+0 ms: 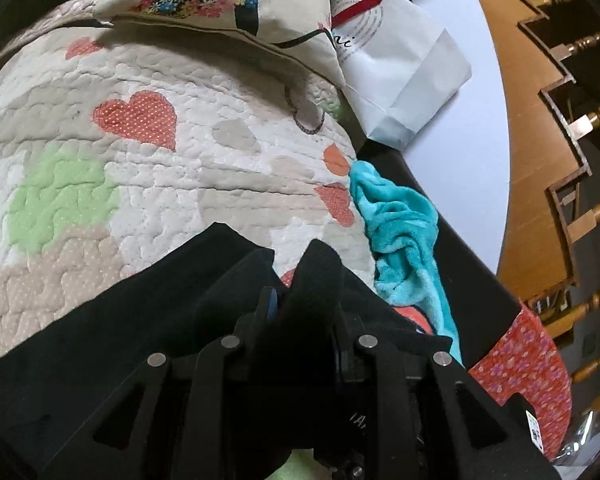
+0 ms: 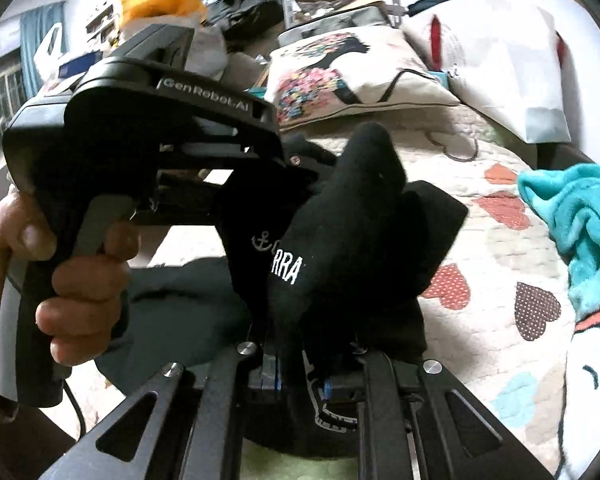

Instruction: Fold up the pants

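Observation:
The black pants (image 1: 100,332) lie partly on the quilted bed, and both grippers lift one bunched end. In the left wrist view my left gripper (image 1: 300,312) is shut on a fold of black cloth that stands up between its fingers and hides their tips. In the right wrist view my right gripper (image 2: 300,372) is shut on the pants (image 2: 340,240) where white lettering and an anchor show. Just to the left, a hand (image 2: 80,280) holds the left gripper (image 2: 312,164), which pinches the same raised cloth close beside the right one.
The heart-patterned quilt (image 1: 160,160) covers the bed. A flowered pillow (image 1: 204,0) and a white paper bag (image 1: 400,64) lie at its far end. A teal fleece (image 1: 400,232) is bunched along the right edge, beside a white wall and wooden stairs (image 1: 560,120).

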Demonstrator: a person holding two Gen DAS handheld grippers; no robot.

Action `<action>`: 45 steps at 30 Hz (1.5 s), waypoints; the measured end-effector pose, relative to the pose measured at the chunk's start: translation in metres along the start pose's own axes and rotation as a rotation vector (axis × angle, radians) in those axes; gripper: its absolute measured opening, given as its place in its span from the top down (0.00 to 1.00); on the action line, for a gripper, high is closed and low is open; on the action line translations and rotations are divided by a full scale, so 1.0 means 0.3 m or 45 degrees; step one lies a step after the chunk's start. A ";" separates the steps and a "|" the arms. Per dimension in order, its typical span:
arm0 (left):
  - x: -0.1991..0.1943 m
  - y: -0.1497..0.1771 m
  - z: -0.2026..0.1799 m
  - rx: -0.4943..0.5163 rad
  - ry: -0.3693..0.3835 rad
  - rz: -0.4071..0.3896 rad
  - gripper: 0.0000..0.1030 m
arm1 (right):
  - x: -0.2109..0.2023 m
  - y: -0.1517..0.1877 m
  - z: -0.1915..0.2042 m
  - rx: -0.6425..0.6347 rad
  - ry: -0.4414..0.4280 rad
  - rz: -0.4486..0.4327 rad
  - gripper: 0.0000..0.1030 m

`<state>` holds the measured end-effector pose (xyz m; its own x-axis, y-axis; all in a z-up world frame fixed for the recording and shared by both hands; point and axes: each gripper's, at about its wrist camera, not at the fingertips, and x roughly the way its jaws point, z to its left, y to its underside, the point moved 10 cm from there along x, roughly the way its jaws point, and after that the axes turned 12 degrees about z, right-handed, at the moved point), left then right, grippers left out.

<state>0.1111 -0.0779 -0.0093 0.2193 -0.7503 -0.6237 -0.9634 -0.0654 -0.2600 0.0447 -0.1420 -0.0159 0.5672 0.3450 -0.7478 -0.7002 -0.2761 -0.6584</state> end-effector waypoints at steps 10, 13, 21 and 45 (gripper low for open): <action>0.309 -0.225 -0.396 0.239 -0.159 0.074 0.58 | -0.149 -0.009 -0.504 0.524 0.316 -0.104 0.78; 0.376 -0.227 -0.462 0.253 -0.179 0.128 0.58 | -0.186 0.101 -0.744 0.870 0.433 -0.092 0.48; 0.016 -0.131 -0.178 -0.031 -0.193 -0.064 0.56 | -0.167 0.072 -0.670 0.798 0.314 -0.099 0.42; -0.407 0.613 0.642 -0.893 -0.321 -0.527 0.43 | 0.317 -0.114 0.652 -0.561 -0.301 0.590 0.36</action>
<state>-0.0632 0.1284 -0.1228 0.5228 -0.4127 -0.7459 -0.6522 -0.7570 -0.0382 0.0377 0.0758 -0.0479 0.1061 0.2763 -0.9552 -0.5773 -0.7650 -0.2854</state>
